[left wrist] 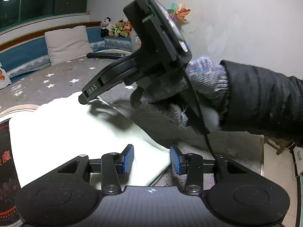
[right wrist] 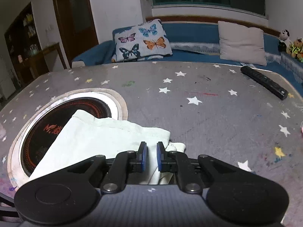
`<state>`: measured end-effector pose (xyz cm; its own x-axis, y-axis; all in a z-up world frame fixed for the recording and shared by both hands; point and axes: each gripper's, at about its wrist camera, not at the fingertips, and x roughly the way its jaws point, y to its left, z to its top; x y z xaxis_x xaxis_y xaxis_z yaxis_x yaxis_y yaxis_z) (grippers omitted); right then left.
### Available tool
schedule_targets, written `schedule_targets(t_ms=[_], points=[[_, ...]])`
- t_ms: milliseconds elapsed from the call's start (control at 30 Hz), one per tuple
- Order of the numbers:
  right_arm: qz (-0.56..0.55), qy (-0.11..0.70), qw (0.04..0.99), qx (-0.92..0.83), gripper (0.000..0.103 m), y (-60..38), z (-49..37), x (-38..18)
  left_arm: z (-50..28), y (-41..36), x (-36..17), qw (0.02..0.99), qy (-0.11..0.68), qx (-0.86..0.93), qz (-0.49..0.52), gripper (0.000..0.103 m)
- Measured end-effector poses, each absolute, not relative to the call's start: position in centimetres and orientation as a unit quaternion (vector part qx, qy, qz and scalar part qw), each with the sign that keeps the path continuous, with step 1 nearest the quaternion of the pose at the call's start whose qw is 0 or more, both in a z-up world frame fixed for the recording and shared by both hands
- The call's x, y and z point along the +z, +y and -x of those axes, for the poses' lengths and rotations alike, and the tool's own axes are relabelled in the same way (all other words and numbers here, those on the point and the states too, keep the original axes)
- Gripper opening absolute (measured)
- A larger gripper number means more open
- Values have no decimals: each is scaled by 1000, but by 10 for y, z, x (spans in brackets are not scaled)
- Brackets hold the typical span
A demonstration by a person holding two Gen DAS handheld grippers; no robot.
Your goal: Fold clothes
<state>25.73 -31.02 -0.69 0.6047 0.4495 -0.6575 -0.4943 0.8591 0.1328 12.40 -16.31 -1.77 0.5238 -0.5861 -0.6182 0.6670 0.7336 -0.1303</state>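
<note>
A white garment (left wrist: 75, 132) lies flattened on the grey star-printed table cover (right wrist: 208, 113), partly over a round black hob plate (right wrist: 56, 123). My left gripper (left wrist: 151, 159) hovers over the garment's near right edge, jaws apart, nothing pressed between the blue pads (left wrist: 128, 158). My right gripper (right wrist: 151, 157) has its jaws almost together, with a strip of the white garment (right wrist: 98, 138) showing in the narrow gap. In the left wrist view the right gripper (left wrist: 83, 99) points down at the garment's far edge, held by a gloved hand (left wrist: 198, 87) in a dark sleeve.
A black remote (right wrist: 265, 84) lies at the table's far right. A blue sofa behind holds a butterfly cushion (right wrist: 142, 41), a beige cushion (right wrist: 242, 41) and plush toys (left wrist: 121, 28). The table's right edge (left wrist: 262, 151) drops to the floor.
</note>
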Motion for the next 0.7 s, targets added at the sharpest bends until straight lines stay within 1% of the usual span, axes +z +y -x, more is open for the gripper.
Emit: schedule_targets(t_ms=[167, 267, 400, 500, 567, 700], points=[[36, 348, 903, 248, 11, -311, -258, 6, -119, -158, -14, 870, 330, -361, -57, 45], [23, 339, 901, 271, 11, -310, -257, 11, -116, -151, -8, 876, 324, -353, -58, 45], [54, 358, 890, 276, 11, -300, -259, -1, -120, -133, 2, 889, 320, -324, -56, 45], [40, 356, 893, 271, 11, -304, -258, 2, -133, -114, 8, 902, 320, -287, -49, 46], [32, 350, 895, 275, 15, -305, -255, 6, -143, -102, 11, 910, 320, -262, -42, 46], [41, 345, 892, 288, 15, -300, -250, 8, -174, -83, 8, 919, 331, -214, -15, 45]])
